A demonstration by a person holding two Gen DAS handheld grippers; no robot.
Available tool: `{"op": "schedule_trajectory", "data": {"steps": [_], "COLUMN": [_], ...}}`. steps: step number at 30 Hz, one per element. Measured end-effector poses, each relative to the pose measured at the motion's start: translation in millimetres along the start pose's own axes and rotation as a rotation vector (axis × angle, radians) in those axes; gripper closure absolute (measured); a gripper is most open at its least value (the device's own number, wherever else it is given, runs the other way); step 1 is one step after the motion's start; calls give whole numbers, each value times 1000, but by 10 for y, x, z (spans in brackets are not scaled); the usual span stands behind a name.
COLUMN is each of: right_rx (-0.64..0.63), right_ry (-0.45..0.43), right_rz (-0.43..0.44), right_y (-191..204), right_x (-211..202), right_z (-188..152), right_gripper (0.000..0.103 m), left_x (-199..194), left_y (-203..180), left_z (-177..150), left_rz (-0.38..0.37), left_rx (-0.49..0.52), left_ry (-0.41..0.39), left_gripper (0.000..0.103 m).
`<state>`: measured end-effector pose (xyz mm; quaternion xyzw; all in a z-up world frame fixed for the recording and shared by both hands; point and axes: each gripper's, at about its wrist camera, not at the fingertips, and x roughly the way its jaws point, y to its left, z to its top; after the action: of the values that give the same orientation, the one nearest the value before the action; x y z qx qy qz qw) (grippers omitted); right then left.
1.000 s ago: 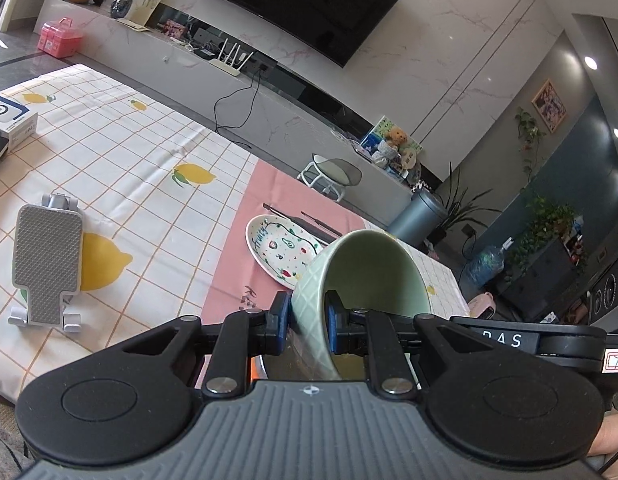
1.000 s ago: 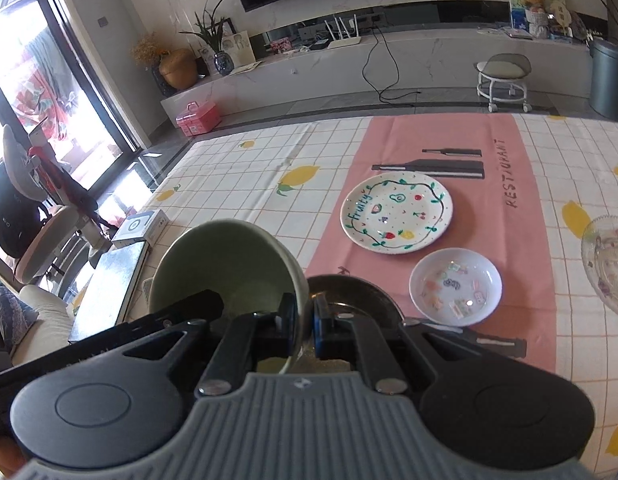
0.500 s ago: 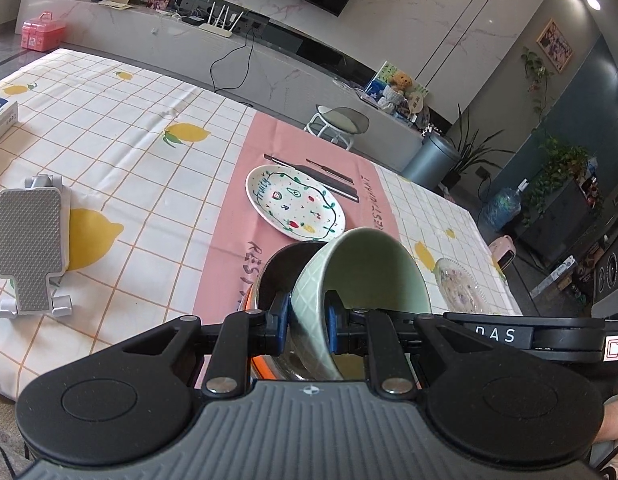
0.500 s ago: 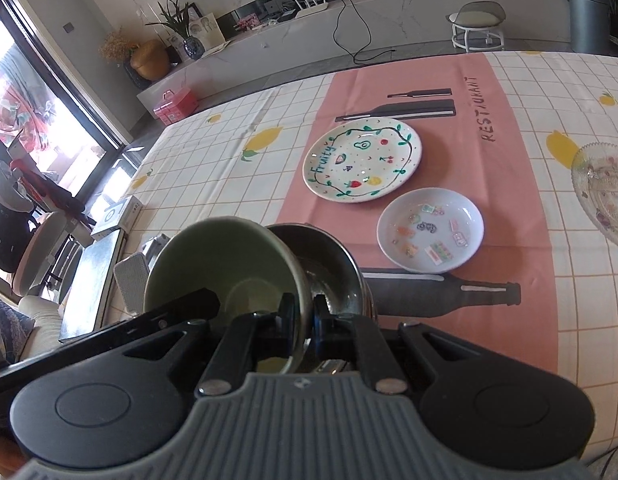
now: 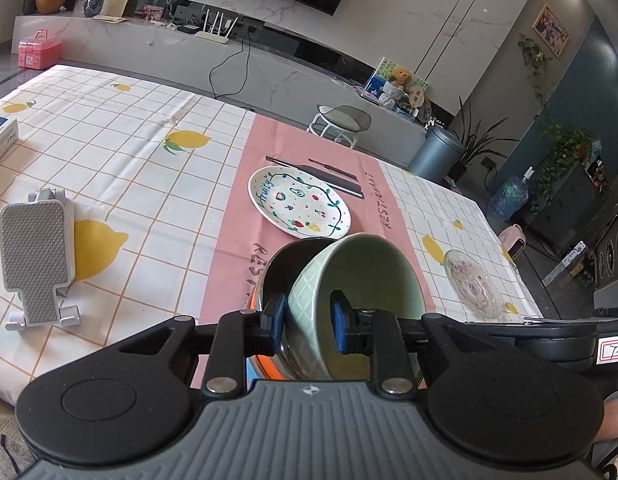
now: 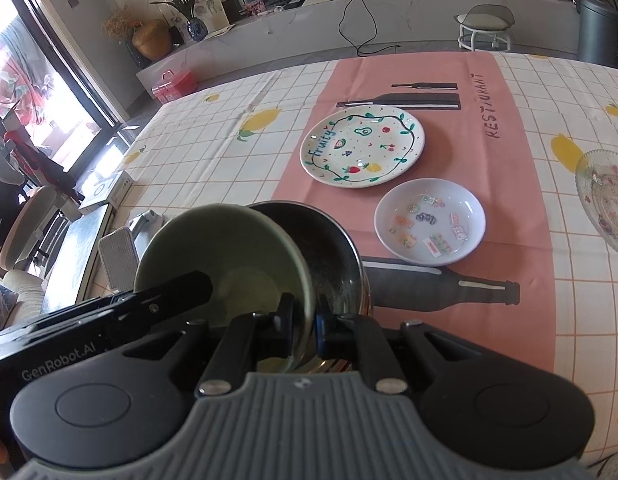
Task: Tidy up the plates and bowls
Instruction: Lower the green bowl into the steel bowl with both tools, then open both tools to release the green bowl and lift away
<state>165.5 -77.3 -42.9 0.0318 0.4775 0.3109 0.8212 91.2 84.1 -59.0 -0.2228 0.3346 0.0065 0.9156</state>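
The green bowl (image 5: 361,280) is tilted into the dark metal bowl (image 6: 329,248) on the counter (image 5: 149,184). Its rim is clenched by the right tongs (image 6: 305,326); the left tongs (image 5: 307,326), just widened, straddle it, seemingly released.

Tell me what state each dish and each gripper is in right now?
Green bowl: tilted, partly inside the metal bowl.
Metal bowl: upright on the table.
Fruit plate: flat, empty.
Small white dish: flat, stickers inside.
Left gripper: jaws just opening, straddling green bowl's wall.
Right gripper: shut on green bowl's rim.
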Motion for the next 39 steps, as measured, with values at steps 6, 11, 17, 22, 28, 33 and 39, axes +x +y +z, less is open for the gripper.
{"op": "schedule_trajectory", "data": {"steps": [6, 11, 17, 22, 28, 33, 39], "right_rx": [-4, -19, -42, -56, -24, -15, 1], "right_ry": [-24, -91, -115, -130, -177, -220, -250], "right_rz": [4, -14, -30, -34, -70, -92, -117], "right_y": [5, 3, 13, 18, -33, -99, -298], "right_x": [-53, -199, -247, -266, -336, -449, -583], "right_z": [11, 51, 54, 54, 110, 172, 184], "right_gripper": [83, 80, 80, 78, 68, 63, 60], "left_x": [-71, -187, -113, -133, -211, -231, -167], "left_y": [27, 38, 84, 72, -104, -313, -584], "left_z": [15, 62, 59, 37, 12, 10, 52], "left_rz": [-27, -52, -20, -3, 62, 121, 179], "left_rx": [-4, -2, -17, 8, 108, 206, 253], "left_ry": [-49, -121, -95, -114, -163, -179, -133], "left_gripper": [65, 56, 56, 52, 49, 47, 46]}}
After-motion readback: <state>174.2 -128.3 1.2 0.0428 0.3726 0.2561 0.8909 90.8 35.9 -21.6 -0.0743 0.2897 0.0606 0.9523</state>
